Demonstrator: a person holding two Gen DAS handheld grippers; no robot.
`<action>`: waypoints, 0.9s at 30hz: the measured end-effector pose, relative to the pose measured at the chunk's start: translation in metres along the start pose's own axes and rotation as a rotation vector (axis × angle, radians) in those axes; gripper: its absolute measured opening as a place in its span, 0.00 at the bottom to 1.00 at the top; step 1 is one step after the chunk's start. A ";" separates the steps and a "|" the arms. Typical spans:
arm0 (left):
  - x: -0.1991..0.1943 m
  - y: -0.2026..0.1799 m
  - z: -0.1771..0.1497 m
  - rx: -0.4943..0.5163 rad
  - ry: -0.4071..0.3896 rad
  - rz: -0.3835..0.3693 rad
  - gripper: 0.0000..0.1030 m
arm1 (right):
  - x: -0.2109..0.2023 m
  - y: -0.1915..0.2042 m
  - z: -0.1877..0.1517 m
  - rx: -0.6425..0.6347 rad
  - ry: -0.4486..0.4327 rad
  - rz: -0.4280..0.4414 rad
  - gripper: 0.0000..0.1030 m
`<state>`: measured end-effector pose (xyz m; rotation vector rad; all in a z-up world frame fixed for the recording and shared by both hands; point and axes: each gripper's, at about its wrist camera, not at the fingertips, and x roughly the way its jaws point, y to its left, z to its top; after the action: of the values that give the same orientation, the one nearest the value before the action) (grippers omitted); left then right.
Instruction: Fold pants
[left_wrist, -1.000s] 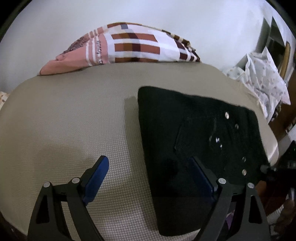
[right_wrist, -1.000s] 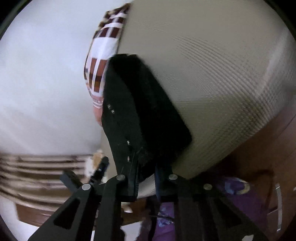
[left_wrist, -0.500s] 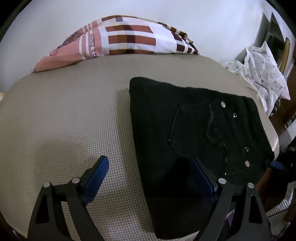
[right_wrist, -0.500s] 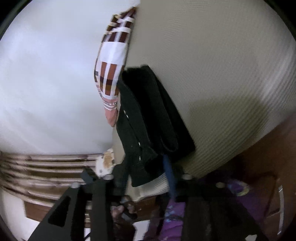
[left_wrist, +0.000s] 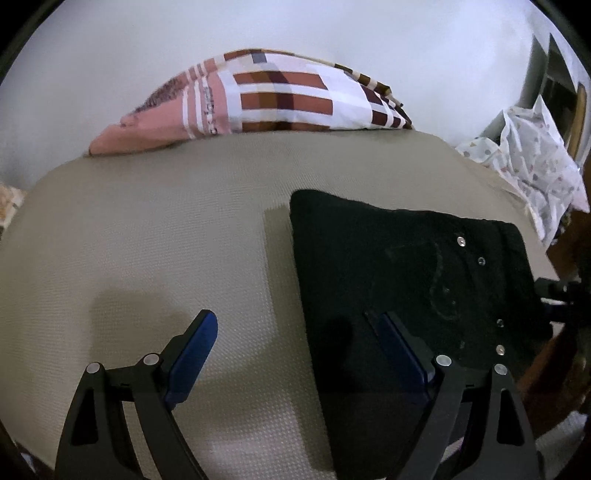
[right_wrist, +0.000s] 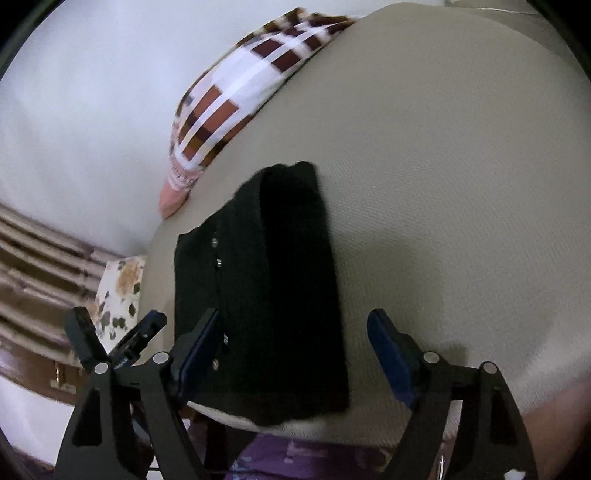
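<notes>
1. On the bed (left_wrist: 147, 236), the pants (left_wrist: 399, 280) lay as a compact black rectangle near the edge closest to me, already folded into several layers, rivets facing up.
2. Left tool (left_wrist: 295, 345) hung spread wide and gripped nothing; one finger was over bare bedcover, the other over the pants' near part.
3. Right tool (right_wrist: 293, 341) was also spread wide and empty, straddling the near end of the pants (right_wrist: 266, 280), with fingers either side and no cloth pinched.
4. Seen from the right wrist, the upper layers sat a little askew, one long edge stepping in from the layer below.
5. I judged the fabric to be thick and denim-like: soft enough to bend, heavy enough to stay put, and not slippery on the textured cover.
6. I reckoned the stack would be bulky for the fingers, so any further hold should take one corner or a short edge, biting through all layers at once, not the top flap alone.
7. I judged the fold nearly done; only squaring the edges seemed left.
8. A checked pillow (left_wrist: 280, 99) lay at the far side, well apart.
</notes>
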<state>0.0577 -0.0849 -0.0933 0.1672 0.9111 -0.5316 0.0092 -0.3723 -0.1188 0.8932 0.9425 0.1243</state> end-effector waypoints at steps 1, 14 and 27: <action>0.000 -0.002 0.001 0.014 -0.002 0.010 0.86 | 0.004 0.003 0.003 -0.016 0.013 -0.010 0.76; 0.012 -0.011 0.002 0.070 0.025 0.044 0.86 | 0.045 0.032 0.021 -0.213 0.146 -0.047 0.94; 0.025 -0.012 0.003 0.077 0.057 0.040 0.87 | 0.029 -0.004 0.032 -0.063 0.156 0.180 0.99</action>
<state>0.0661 -0.1057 -0.1103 0.2716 0.9415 -0.5270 0.0499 -0.3813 -0.1323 0.9186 0.9961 0.3802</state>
